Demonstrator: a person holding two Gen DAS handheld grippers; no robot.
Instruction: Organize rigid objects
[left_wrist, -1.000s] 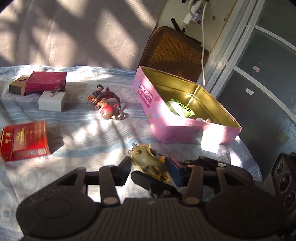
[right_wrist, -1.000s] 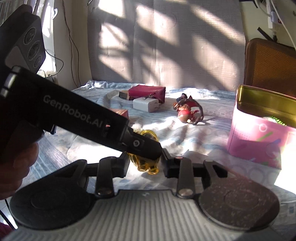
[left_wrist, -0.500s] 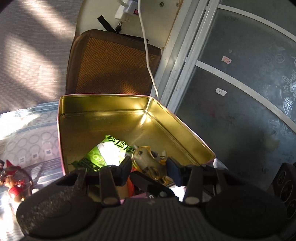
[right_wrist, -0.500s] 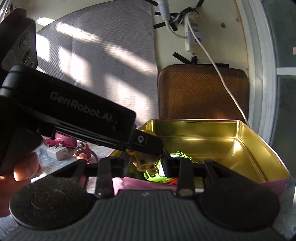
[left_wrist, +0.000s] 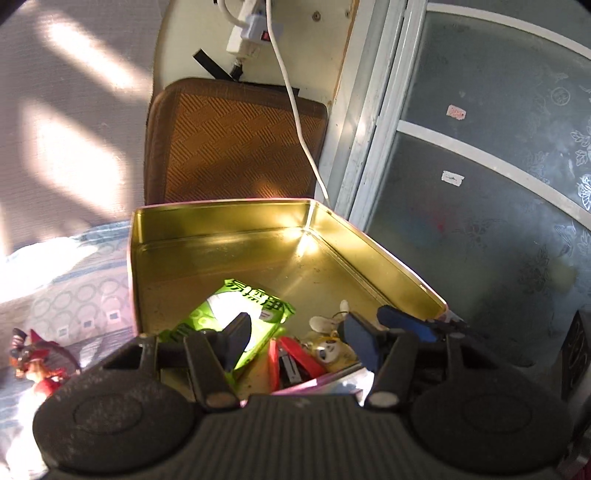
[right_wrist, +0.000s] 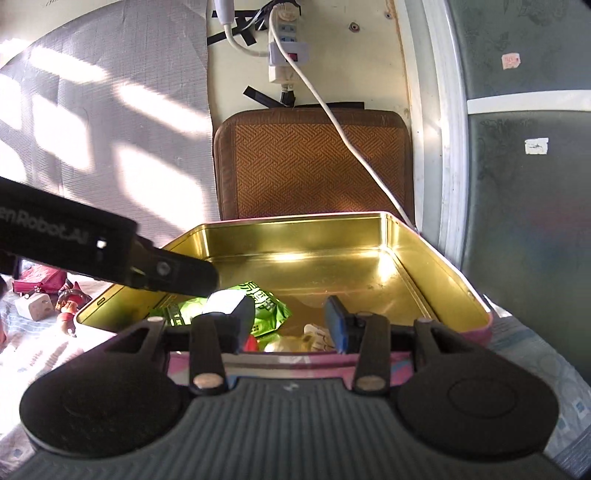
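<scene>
A tin box (left_wrist: 221, 206) (right_wrist: 295, 218), pink outside and gold inside, lies open on the patterned sheet. Inside are a green packet (left_wrist: 236, 314) (right_wrist: 266, 306), a red item (left_wrist: 295, 354) and a small yellowish toy (left_wrist: 328, 349) (right_wrist: 286, 345) at the near end. My left gripper (left_wrist: 299, 338) hangs over that near end, its jaws opening, with nothing pressed between the pads. My right gripper (right_wrist: 286, 326) is beside it over the near wall, jaws also opening and empty. The toy lies below both, free of the pads.
A red figurine (left_wrist: 37, 358) (right_wrist: 68, 302), a white charger (right_wrist: 33, 306) and a red pouch (right_wrist: 37, 277) lie on the sheet to the left. A brown woven cushion (left_wrist: 236, 140) leans behind the tin. A white cable (right_wrist: 351, 144) hangs from a power strip. A glass door (left_wrist: 480, 184) stands to the right.
Both grippers carried the yellowish toy from the sheet over to the tin. Their jaws have since spread, and the toy now lies inside the tin.
</scene>
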